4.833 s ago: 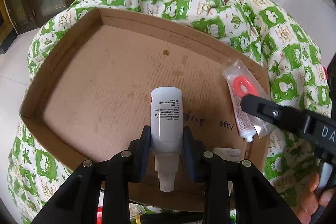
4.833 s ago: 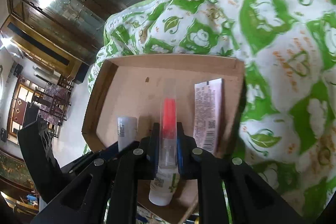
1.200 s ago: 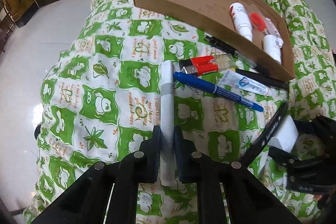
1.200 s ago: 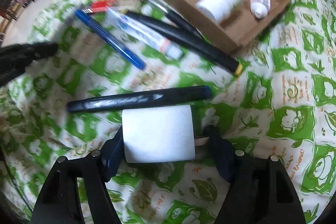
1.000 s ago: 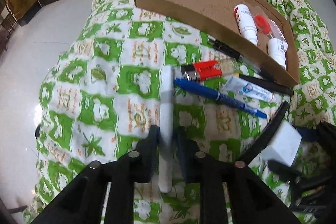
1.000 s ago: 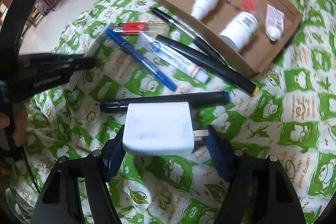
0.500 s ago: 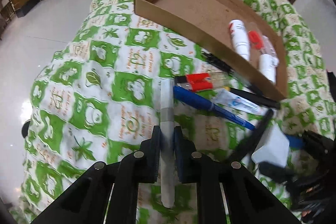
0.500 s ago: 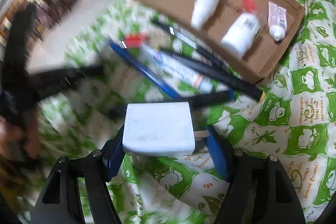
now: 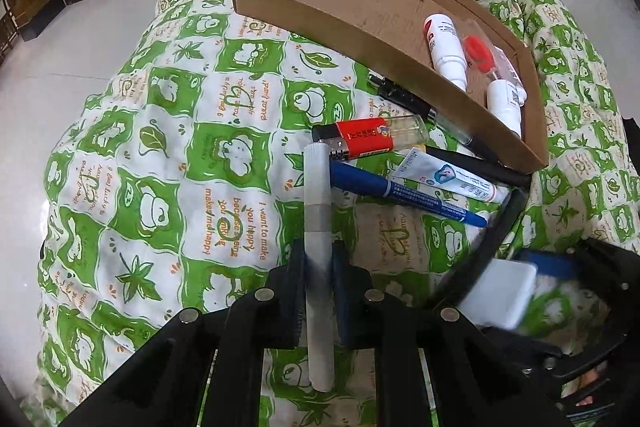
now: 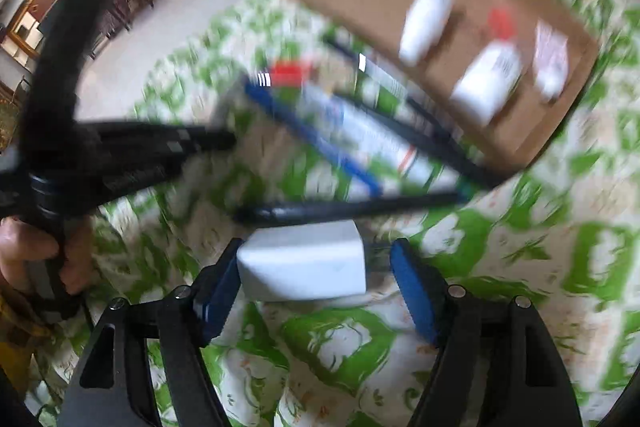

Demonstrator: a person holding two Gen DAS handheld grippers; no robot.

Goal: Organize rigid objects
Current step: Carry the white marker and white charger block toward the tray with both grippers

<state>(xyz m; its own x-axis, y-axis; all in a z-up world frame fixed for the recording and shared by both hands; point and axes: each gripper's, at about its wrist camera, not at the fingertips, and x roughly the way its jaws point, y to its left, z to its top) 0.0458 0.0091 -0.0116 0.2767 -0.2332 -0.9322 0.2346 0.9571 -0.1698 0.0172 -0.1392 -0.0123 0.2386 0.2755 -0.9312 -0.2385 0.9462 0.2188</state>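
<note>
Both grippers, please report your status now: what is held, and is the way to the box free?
Left gripper shut on white pen. Right gripper around white charger, grip unclear. Cardboard box holds bottles; black pen and other items lie before it.

A green-and-white patterned cloth [image 9: 168, 163] carries a cardboard tray [image 9: 320, 19], lighter [image 9: 370, 138], blue marker [image 9: 404, 193], tube [image 9: 444, 177] and black pens [image 9: 408, 99].

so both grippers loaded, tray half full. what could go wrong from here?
The left gripper pinches the white marker near its lower half, so the long end could swing and knock the lighter or blue pen. The right gripper holds the white charger across its prongs; it may twist out. The bottles crowd the cardboard tray at one end.
</note>
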